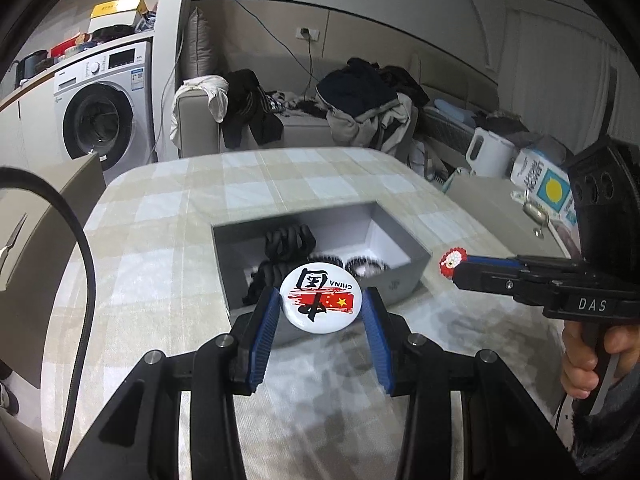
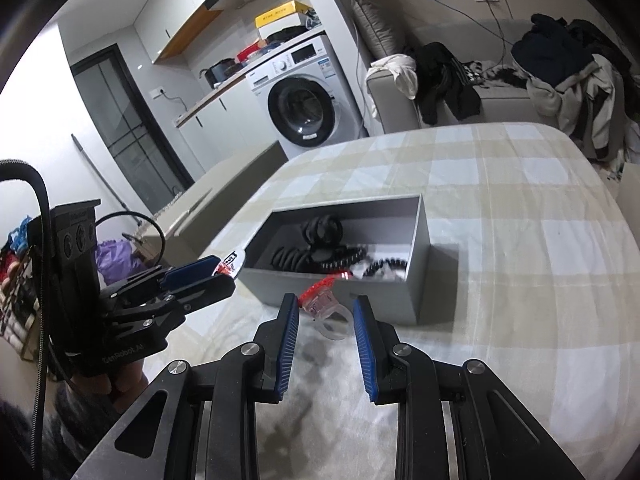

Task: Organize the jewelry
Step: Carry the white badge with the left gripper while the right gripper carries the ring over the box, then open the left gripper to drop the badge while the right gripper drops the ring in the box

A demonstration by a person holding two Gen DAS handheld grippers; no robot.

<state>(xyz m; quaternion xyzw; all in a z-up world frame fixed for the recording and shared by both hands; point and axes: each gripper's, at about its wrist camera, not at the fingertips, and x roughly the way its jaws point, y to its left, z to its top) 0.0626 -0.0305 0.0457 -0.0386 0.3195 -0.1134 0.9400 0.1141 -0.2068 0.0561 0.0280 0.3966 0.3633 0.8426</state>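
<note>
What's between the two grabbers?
Only bare checked cloth, in front of the grey box. The left wrist view shows it: left gripper holds a badge, right gripper a red ring.

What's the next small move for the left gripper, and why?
Probably carry it forward over the grey box and let go. The left gripper holds the round badge lifted just short of the near wall, and black hair ties already lie inside.
</note>
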